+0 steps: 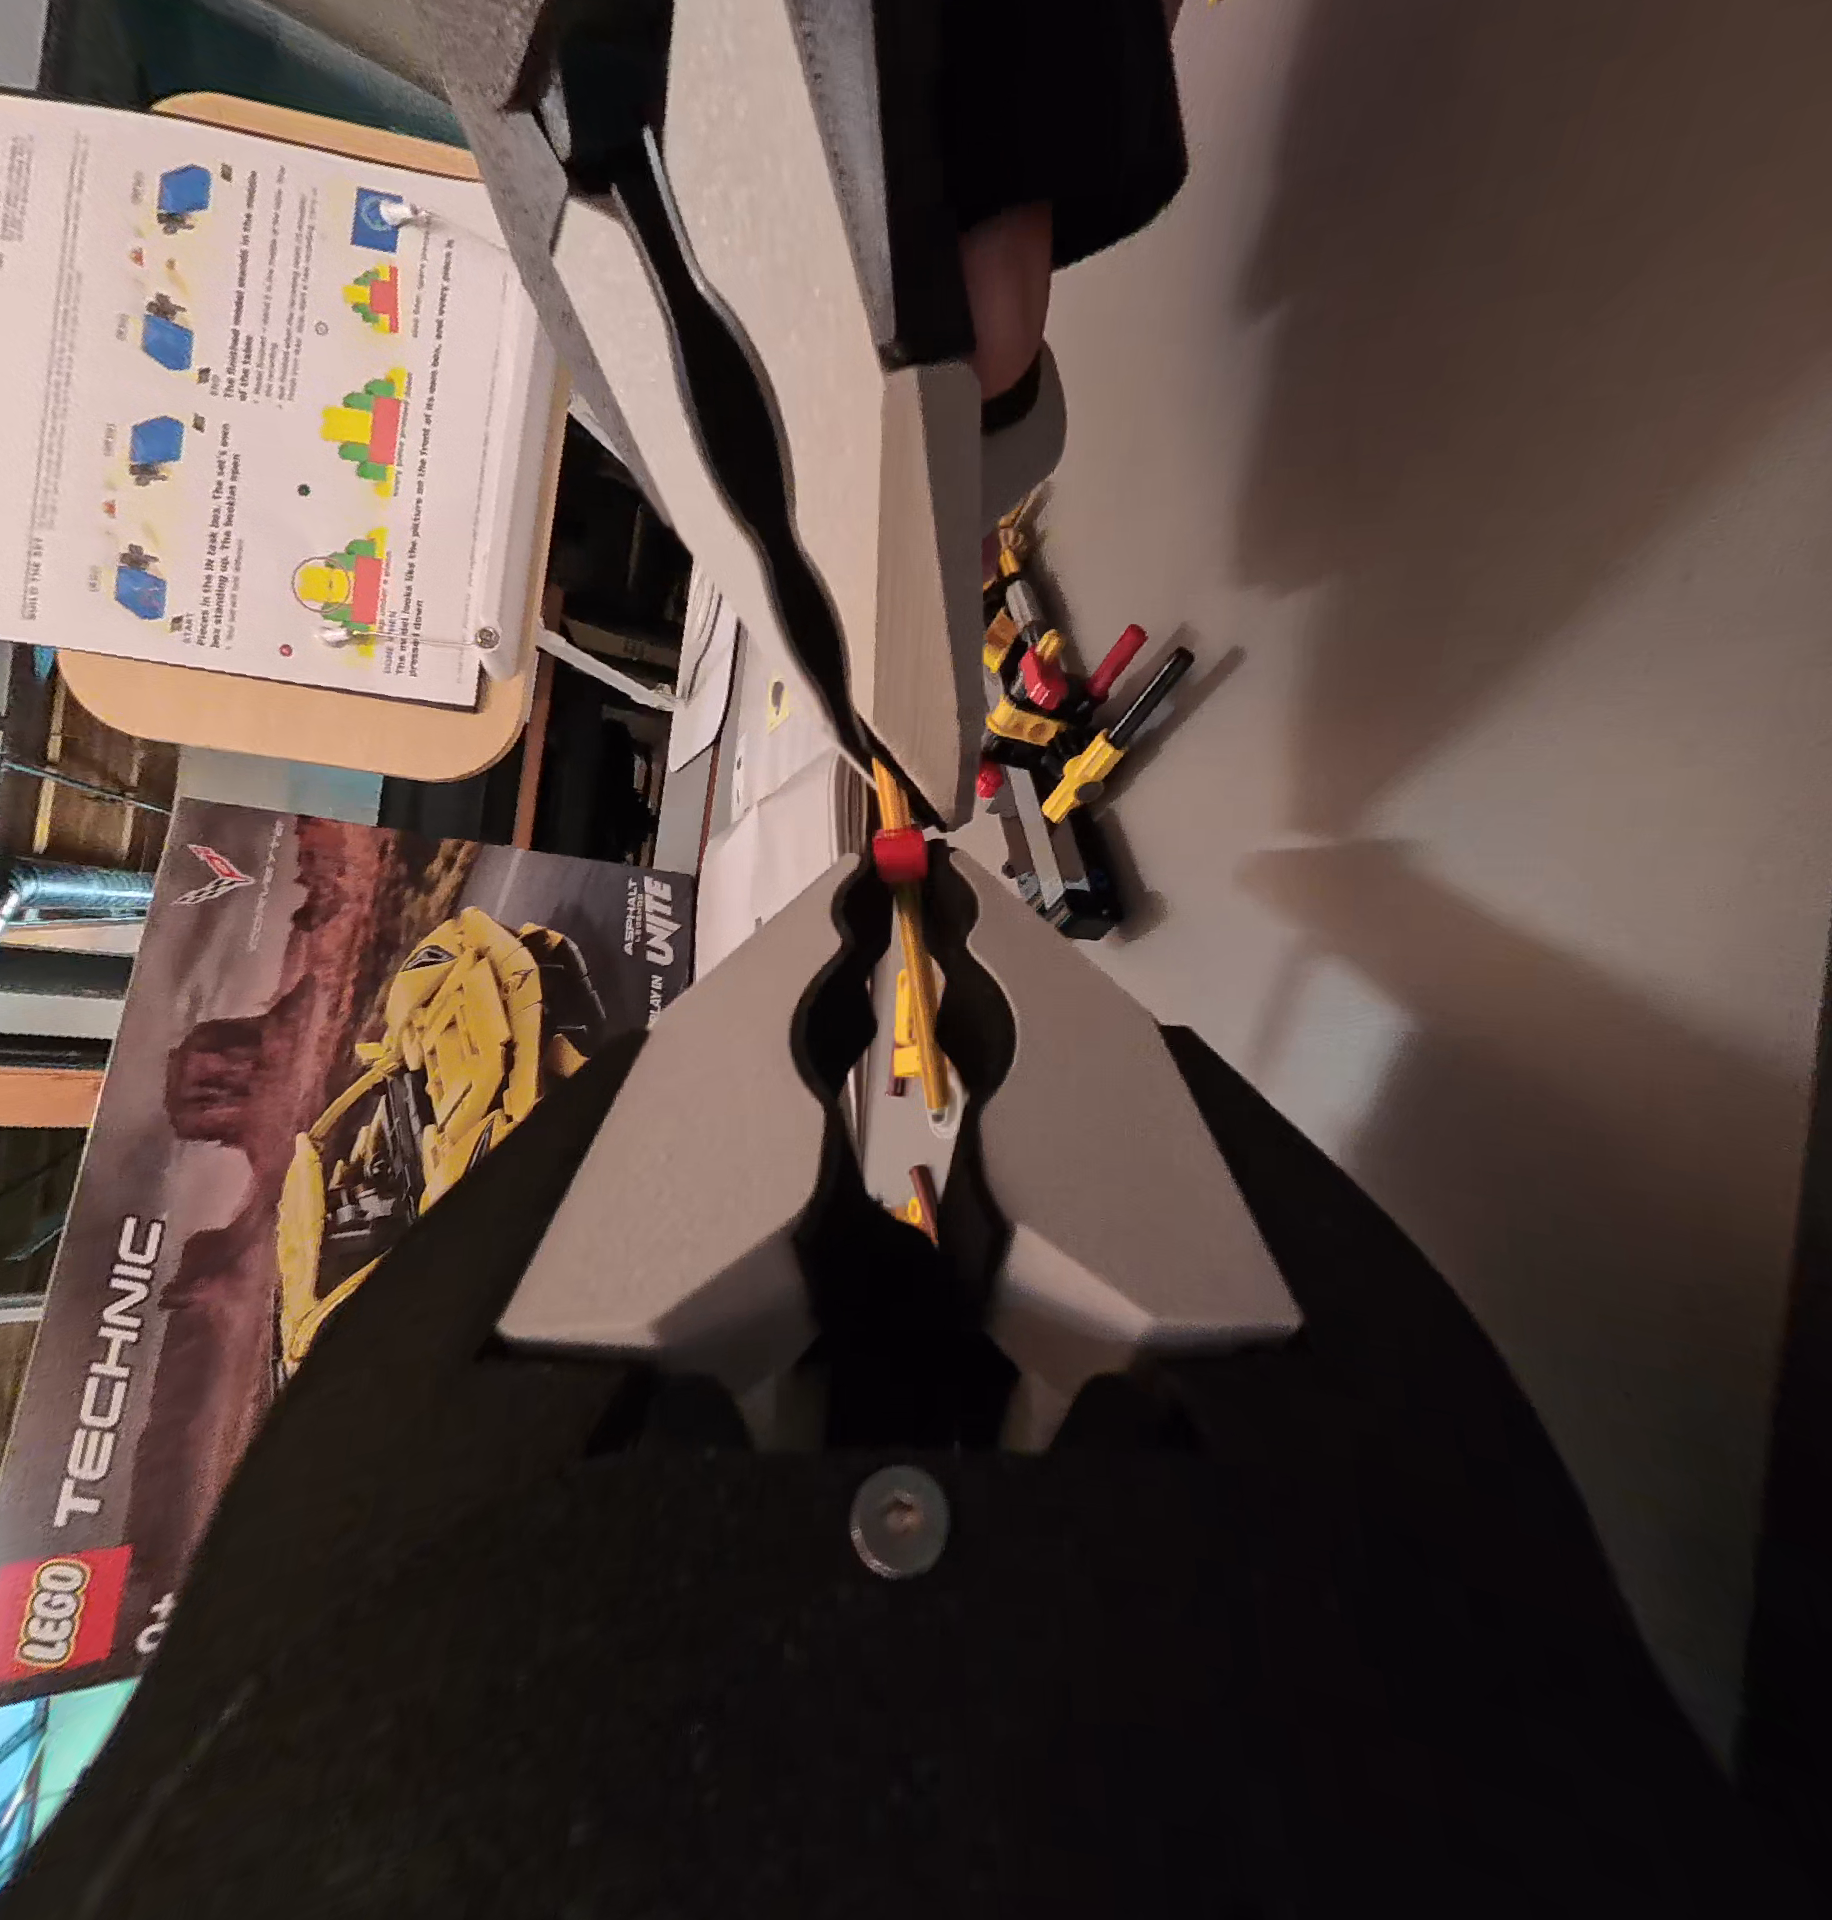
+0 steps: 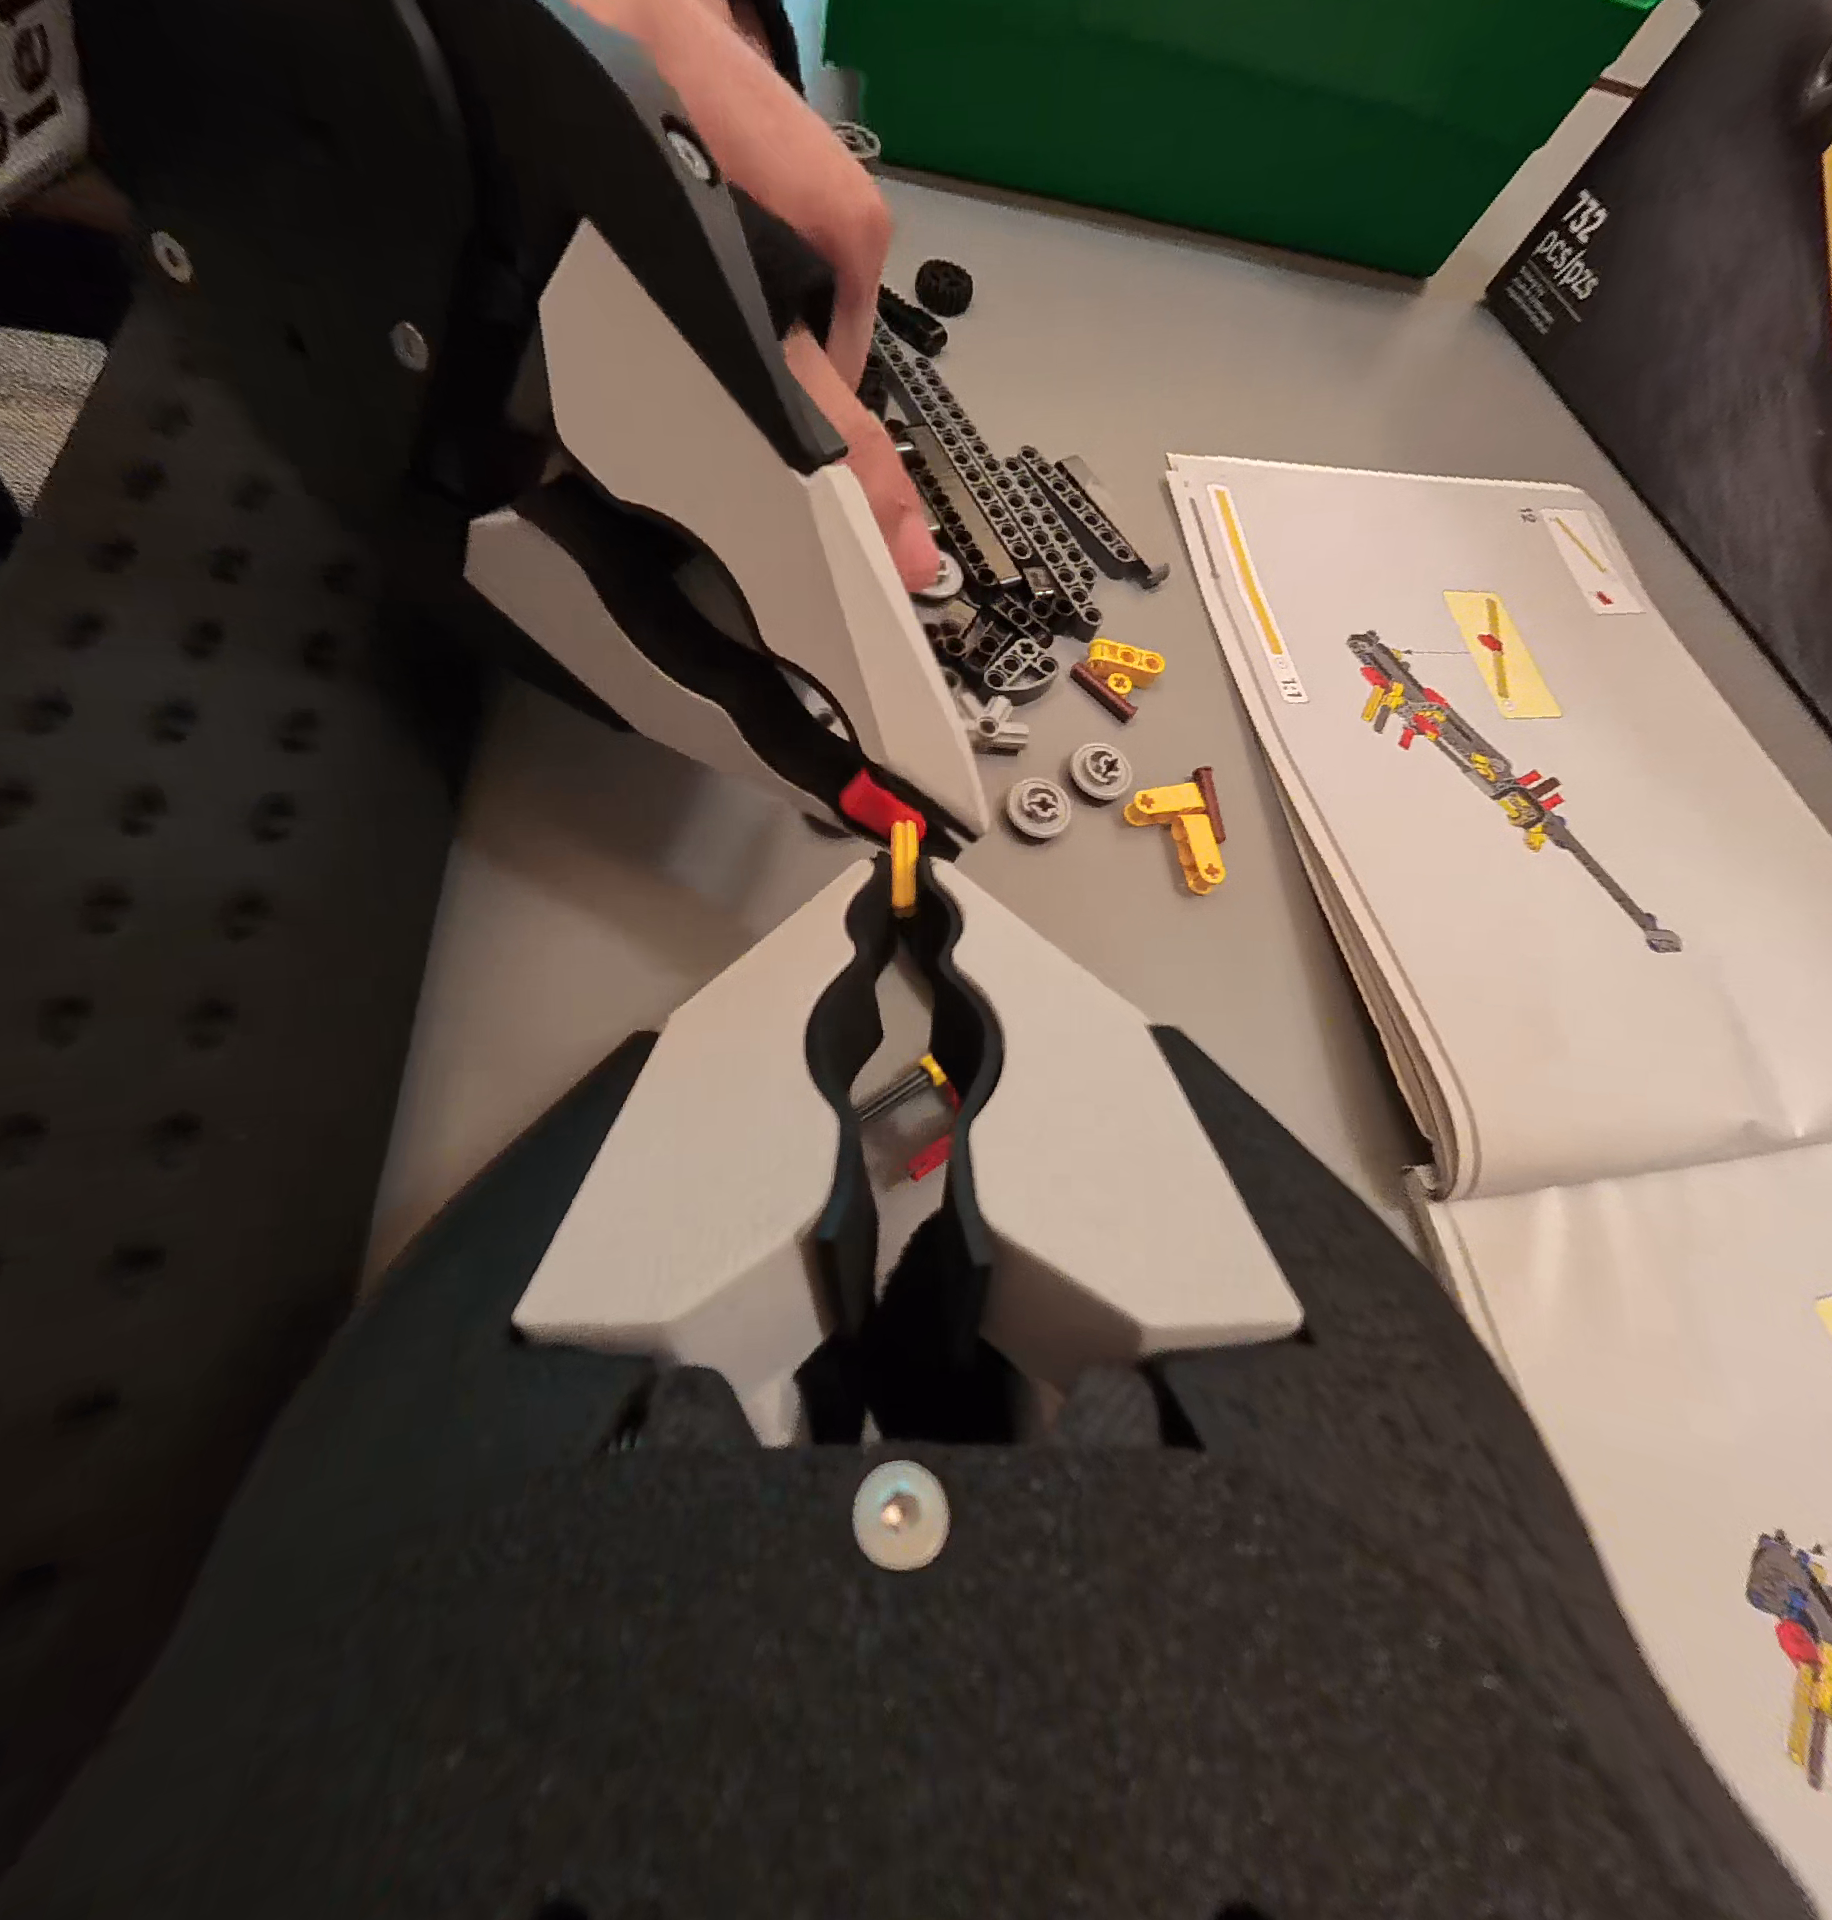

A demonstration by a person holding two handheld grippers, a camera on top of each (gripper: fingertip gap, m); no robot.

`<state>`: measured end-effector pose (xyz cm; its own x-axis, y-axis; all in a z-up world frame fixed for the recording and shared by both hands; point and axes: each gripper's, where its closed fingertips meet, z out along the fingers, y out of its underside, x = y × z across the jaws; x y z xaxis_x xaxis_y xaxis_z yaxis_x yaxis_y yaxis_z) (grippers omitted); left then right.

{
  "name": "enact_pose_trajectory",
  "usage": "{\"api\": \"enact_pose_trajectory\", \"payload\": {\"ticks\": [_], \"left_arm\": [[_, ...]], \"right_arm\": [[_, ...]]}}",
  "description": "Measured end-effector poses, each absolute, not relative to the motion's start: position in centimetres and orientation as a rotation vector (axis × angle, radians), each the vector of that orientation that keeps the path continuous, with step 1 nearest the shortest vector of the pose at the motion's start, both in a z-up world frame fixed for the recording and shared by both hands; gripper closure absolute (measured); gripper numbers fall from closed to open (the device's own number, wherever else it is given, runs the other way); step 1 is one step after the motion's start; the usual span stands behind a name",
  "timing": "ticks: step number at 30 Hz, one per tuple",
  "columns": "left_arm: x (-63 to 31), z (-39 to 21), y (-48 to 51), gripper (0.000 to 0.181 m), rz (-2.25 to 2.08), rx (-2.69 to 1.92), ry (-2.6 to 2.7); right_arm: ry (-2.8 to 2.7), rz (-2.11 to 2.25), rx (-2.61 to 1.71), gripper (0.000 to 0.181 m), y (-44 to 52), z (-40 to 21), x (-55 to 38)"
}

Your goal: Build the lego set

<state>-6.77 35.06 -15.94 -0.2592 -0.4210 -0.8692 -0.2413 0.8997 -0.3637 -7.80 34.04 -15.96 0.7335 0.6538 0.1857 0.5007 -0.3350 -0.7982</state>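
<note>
I pinch a red bush (image 1: pixel 899 858) left and a yellow axle (image 2: pixel 904 869) right, mating them; chassis (image 1: pixel 1059 750) barely begun, most parts (image 2: pixel 1005 540) loose.

The 2 grippers meet tip to tip, leaving no gap between them. Ahead of the right gripper (image 2: pixel 904 883), loose parts (image 2: pixel 1005 540) crowd the table (image 2: pixel 1255 343); the open booklet (image 2: pixel 1577 790) blocks the right, a green bin (image 2: pixel 1203 125) the far edge. Bare tabletop lies between parts and booklet.
</note>
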Motion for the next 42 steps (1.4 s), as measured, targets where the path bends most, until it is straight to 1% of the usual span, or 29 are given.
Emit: {"api": "enact_pose_trajectory", "payload": {"ticks": [3,5,6,8,15,20,25,28,32,36,42], "left_arm": [[-6.9,-16.4,35.1,0.178,-0.235,-0.522,1.869],[-7.2,-17.4,37.0,0.172,-0.173,-0.580,1.900],[-7.2,-17.6,37.6,0.176,-0.160,-0.583,1.902],[-7.1,-17.0,37.7,0.179,-0.186,-0.591,1.875],[-7.1,-16.8,37.6,0.179,-0.116,-0.549,1.865],[-6.9,-17.3,37.7,0.179,-0.020,-0.545,1.887],[-6.6,-16.9,37.0,0.179,-0.117,-0.636,1.883],[-6.6,-17.1,37.2,0.179,-0.174,-0.703,1.892],[-6.6,-16.6,36.9,0.179,-0.372,-0.823,1.885],[-6.7,-16.1,36.8,0.179,-0.515,-0.899,1.874],[-6.7,-16.0,35.7,0.179,-0.513,-0.846,1.887]], "right_arm": [[-0.906,0.201,-1.984,0.180,33.9,-16.0,-7.7],[-0.889,0.158,-1.972,0.180,34.1,-15.7,-6.5],[-0.900,0.154,-1.961,0.180,33.9,-15.7,-6.3],[-0.897,0.153,-1.938,0.180,34.0,-15.3,-6.4],[-0.891,0.097,-2.020,0.179,34.4,-16.7,-5.8],[-0.910,-0.182,-2.062,0.177,35.4,-17.6,-4.2],[-1.177,-0.735,-1.921,0.179,36.2,-18.0,-3.3],[-1.202,-0.816,-1.858,0.179,36.5,-17.6,-3.2],[-1.220,-0.964,-1.737,0.179,36.9,-16.2,-3.0],[-1.203,-0.978,-1.712,0.179,37.0,-15.7,-3.3],[-1.198,-0.895,-1.809,0.180,36.9,-16.9,-3.4]]}}
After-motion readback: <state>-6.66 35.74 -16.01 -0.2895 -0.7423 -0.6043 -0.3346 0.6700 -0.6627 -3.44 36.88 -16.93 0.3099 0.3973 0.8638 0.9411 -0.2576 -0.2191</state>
